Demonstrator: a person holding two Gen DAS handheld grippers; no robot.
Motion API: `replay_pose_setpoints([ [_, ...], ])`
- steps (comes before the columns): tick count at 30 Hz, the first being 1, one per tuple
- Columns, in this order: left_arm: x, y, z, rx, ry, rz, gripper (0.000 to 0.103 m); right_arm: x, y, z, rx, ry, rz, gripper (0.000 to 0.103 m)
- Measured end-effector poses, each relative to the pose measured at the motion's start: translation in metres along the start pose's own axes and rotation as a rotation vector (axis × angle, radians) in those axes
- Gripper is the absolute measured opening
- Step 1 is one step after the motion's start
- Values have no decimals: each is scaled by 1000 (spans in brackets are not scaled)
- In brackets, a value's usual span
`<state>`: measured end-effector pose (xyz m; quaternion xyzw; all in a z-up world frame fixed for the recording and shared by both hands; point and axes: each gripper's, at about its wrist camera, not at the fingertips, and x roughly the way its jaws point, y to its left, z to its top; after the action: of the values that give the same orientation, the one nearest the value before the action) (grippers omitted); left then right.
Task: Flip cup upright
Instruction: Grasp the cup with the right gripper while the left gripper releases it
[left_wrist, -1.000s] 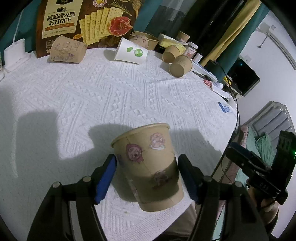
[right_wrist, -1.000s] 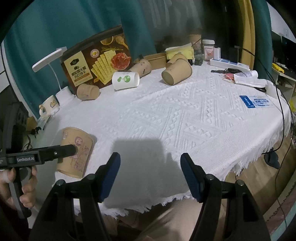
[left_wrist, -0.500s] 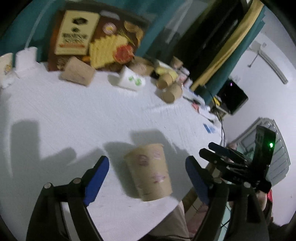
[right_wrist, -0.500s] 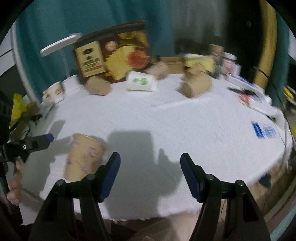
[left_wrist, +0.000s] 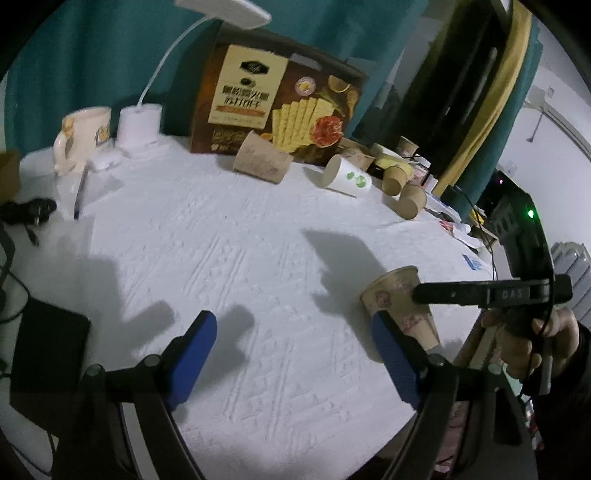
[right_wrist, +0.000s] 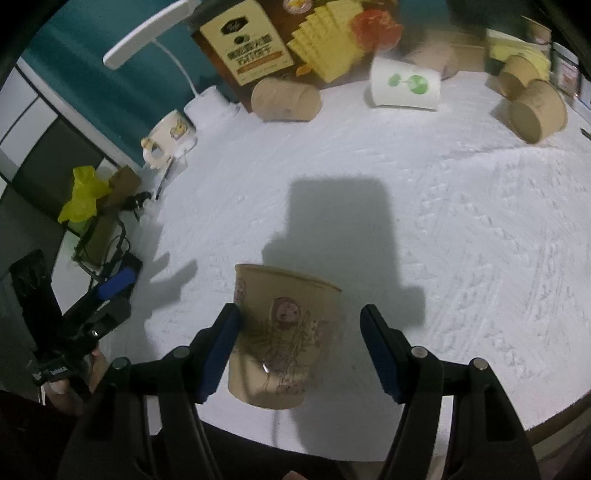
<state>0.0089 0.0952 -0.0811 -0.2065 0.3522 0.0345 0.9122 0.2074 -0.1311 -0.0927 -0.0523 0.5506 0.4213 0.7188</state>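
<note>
- did the left tool (left_wrist: 291, 317) let go just now?
- yes. a second ago it was pinching the cup (left_wrist: 388, 299), and its jaws have just been opening. now they're spread with nothing between them, only bare desk (left_wrist: 221, 240) underneath.
- and it backed off?
- it swung away. the cup was dead centre in its view before, and now it sits off to that view's right.
- where's the cup, exactly?
- near the desk's front edge, standing mouth up on its base. it looks level enough to me.
- what about the right tool (right_wrist: 301, 310)?
- it's come over the cup. it was well off to the side a second ago, and now the cup stands between its pads (right_wrist: 221, 343). the jaws are apart. one pad is right up against the cup's side and the other is clear of it, so it isn't gripping.
- so the flip is done?
- for this cup i'd say so, since it stands with nobody holding it. the right tool may be there to steady or shift it, and a nudge could tip it.
- and the other cups (left_wrist: 262, 162)?
- on their sides along the far edge.
</note>
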Motion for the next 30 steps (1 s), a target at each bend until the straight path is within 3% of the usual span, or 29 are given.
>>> replay_pose_setpoints([
  [8, 3, 12, -4, -18, 6, -21, 86, 29, 7, 14, 15, 78, 30, 65],
  [22, 2, 20, -10, -36, 15, -38, 86, 50, 14, 33, 19, 124, 88, 65],
  [27, 1, 21, -10, -42, 16, -37, 86, 46, 15, 31, 18, 84, 102, 64],
  [30, -1, 21, -10, -44, 10, -36, 86, 31, 23, 31, -50, -33, 22, 64],
])
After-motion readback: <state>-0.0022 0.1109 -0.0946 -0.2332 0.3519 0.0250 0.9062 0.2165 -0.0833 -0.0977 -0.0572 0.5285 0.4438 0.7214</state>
